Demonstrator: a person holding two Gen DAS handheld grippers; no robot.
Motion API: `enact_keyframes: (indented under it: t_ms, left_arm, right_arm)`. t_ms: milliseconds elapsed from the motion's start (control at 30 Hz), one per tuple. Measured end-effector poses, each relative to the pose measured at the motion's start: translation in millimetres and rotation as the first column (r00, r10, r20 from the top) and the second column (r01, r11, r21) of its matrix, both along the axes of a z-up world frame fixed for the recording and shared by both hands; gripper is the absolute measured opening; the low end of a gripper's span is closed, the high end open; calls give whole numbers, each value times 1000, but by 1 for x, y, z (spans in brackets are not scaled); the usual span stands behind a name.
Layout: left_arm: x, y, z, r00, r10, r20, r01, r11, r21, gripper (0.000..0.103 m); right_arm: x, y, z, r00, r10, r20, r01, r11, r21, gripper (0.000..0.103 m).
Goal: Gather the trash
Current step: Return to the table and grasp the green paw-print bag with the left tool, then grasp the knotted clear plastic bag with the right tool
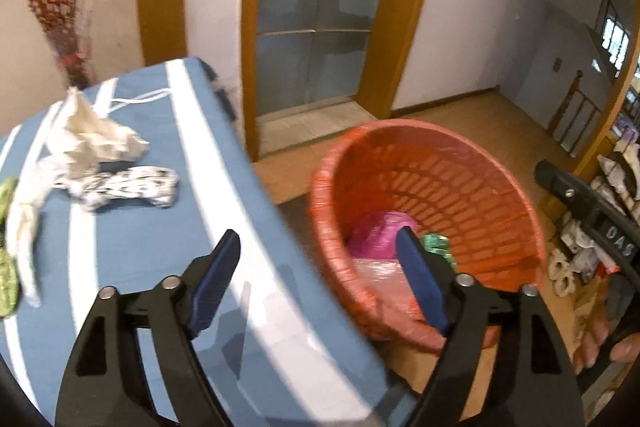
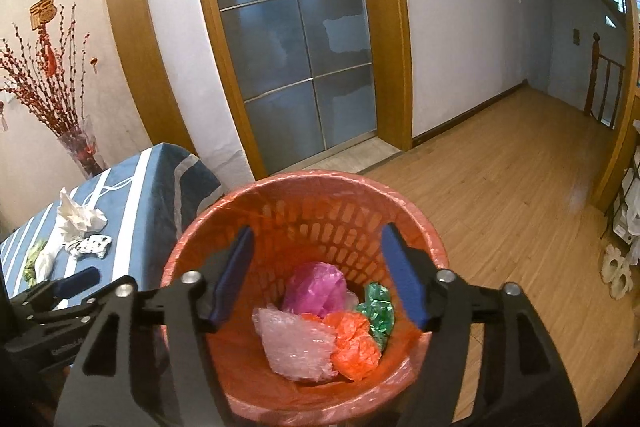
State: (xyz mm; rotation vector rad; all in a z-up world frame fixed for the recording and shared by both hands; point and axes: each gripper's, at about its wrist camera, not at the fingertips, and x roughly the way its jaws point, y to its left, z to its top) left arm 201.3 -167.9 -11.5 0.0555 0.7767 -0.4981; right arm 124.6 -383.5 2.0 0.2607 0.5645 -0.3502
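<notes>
In the round orange plastic mesh bin [image 2: 296, 223] on the wooden floor [image 2: 500, 195] we see crumpled pink, orange, green and clear wrappers [image 2: 316, 323]. Our right gripper [image 2: 316, 275] gapes empty above it; our left gripper [image 1: 316, 283] gapes over the blue striped tablecloth [image 1: 140, 235], where white crumpled paper [image 1: 92, 135] lies.

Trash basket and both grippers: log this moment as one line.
left gripper: open, empty | right gripper: open, above orange trash basket | in basket: pink bag, bubble wrap | table: crumpled tissue waiting
</notes>
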Motion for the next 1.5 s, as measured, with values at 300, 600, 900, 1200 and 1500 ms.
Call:
enact_keyframes:
  t_ms: [300,600,900,1200,1500]
  left_arm:
    - [1,68,1,987,151,52,-154,987,44,86]
    - [18,185,2,904,416,96,-424,902,86,88]
    - [60,278,-15,792,610,22,-610,790,62,88]
    - [98,288,-41,784,614,-93,-606,789,101,59]
    - [76,310,-33,796,600,-80,-596,800,67,26]
  right_arm:
    - [3,41,8,997,77,3,-77,997,-31,85]
    - [19,98,10,982,191,-11,-191,980,-53,89]
    - [39,157,5,949,313,-41,-315,946,-78,89]
    - [53,194,5,923,380,-64,-385,919,-88,89]
    - [69,238,13,873,483,-64,-487,870,-71,89]
